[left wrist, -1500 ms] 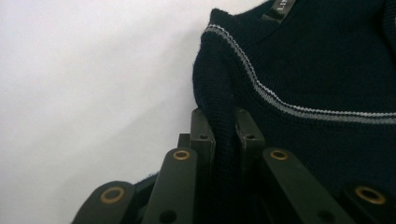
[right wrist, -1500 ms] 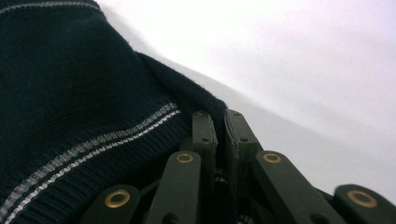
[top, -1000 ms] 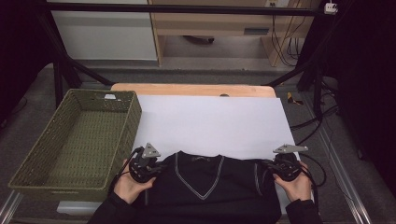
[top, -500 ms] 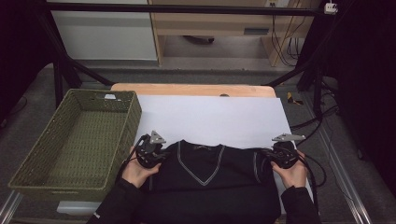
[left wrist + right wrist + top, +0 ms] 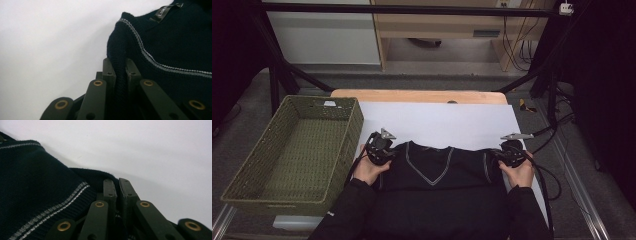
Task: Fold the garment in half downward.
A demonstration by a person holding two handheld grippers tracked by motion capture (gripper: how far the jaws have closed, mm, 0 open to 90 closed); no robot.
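Observation:
A dark navy V-neck sweater with pale stripes at the collar and shoulders lies spread on the white table cover, its lower part hanging towards the person. My left gripper is shut on the sweater's left shoulder; in the left gripper view a fold of knit is pinched between the jaws of the gripper. My right gripper is shut on the right shoulder, where the sweater's edge runs in between the closed jaws of the gripper.
An empty green woven basket stands left of the table cover, close to my left gripper. Bare white cover lies beyond the sweater up to the wooden table edge. Cables trail at the right.
Both grippers have moved away from the person across the table, dragging the sweater with them, so more of it now lies on the white cover.

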